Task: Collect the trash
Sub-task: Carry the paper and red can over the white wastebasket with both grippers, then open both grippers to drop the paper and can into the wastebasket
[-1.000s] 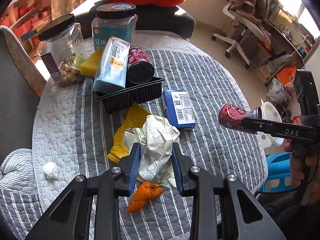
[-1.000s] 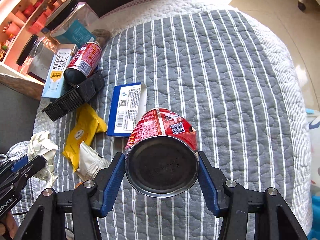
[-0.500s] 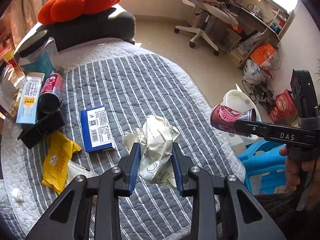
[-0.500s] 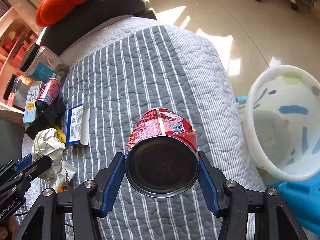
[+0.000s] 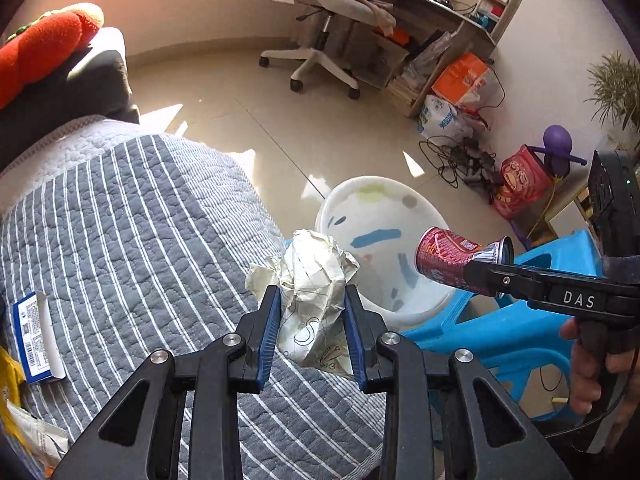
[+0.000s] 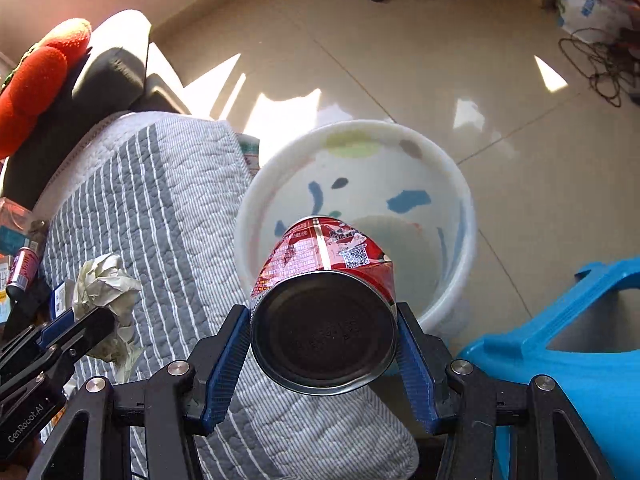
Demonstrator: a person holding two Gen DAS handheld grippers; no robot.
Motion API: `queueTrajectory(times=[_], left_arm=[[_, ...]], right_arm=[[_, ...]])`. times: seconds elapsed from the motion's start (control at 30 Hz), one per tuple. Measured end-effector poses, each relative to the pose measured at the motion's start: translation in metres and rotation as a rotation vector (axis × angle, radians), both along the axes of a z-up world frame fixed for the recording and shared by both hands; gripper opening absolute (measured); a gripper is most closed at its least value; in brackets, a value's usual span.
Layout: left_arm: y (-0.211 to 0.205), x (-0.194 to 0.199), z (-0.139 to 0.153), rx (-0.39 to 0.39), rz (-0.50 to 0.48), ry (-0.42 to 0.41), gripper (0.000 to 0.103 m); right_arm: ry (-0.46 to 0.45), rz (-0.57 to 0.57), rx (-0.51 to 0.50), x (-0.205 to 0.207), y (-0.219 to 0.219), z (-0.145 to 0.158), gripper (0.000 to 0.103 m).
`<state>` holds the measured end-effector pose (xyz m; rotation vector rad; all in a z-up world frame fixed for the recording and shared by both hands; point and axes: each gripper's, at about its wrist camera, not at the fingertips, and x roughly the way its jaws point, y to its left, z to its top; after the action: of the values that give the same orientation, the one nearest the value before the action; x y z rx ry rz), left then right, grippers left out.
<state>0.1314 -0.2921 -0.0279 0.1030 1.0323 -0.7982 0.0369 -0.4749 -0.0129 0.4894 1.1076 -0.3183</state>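
Between the blue fingers of the left gripper (image 5: 311,320) sits a crumpled paper ball (image 5: 310,280). The fingers pinch it from both sides. It hangs over the edge of the desk (image 5: 120,220), which wears a gray striped quilt.

At 2 o'clock from the paper, the right gripper (image 6: 324,340) holds a red can (image 6: 324,280). Its fingers squeeze the can on both sides, and the dark round bottom faces the right wrist camera. The can tips over the white bin (image 6: 460,192). The bin has blue, green and gray spots on its wall and looks empty inside.

A bright blue stool (image 6: 580,360) stands just beside the bin, at 4 o'clock from it. The bin touches the side of the desk.

Far left on the quilt lie a blue and white box (image 5: 38,336) and a yellow wrapper (image 5: 8,384). Another red can (image 6: 22,270) lies at the left edge in the right wrist view.

At 12 o'clock, across the shiny floor, a white office chair (image 5: 320,20) stands with clothes on it. An orange cushion (image 5: 36,48) sits at 10 o'clock.

A hand (image 5: 592,364) grips the right gripper's handle.
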Motion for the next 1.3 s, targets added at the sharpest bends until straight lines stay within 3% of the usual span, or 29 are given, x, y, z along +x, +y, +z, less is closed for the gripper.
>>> queueTrajectory(times=[0.2,0.4,0.5,0.57,0.63,0.7,0.9,1.3], left_arm=[[-0.065,-0.006,-0.01,-0.031,-0.084,-0.088,0.033],[-0.087,-0.004,-0.033,-0.003,-0.112,-0.137,0.033],[-0.085,-0.003,-0.036,0.015,-0.096,-0.168,0.042],[-0.083,-0.001,-0.038,0.063,-0.069,-0.165,0.056],[-0.076,0.0,-0.039,0.122,-0.031,-0.172,0.078],[-0.066,0.0,-0.041,0.202,0.011,-0.189,0.09],[-0.024,-0.001,-0.047,0.332,0.058,-0.179,0.093],[0.058,-0.014,-0.024,0.316,0.152,-0.175,0.096]], right_arm=[[0.018,-0.045,0.007,-0.017,-0.024,-0.007,0.061],[0.01,-0.068,0.013,-0.024,-0.038,-0.007,0.061],[0.011,-0.071,0.017,-0.026,-0.042,-0.008,0.061],[0.015,-0.076,0.02,-0.026,-0.044,-0.01,0.061],[0.016,-0.08,0.024,-0.026,-0.047,-0.011,0.061],[0.016,-0.079,0.029,-0.023,-0.048,-0.012,0.061],[0.053,-0.053,0.028,-0.004,-0.04,-0.026,0.061],[0.141,-0.03,0.025,0.023,-0.016,-0.051,0.062]])
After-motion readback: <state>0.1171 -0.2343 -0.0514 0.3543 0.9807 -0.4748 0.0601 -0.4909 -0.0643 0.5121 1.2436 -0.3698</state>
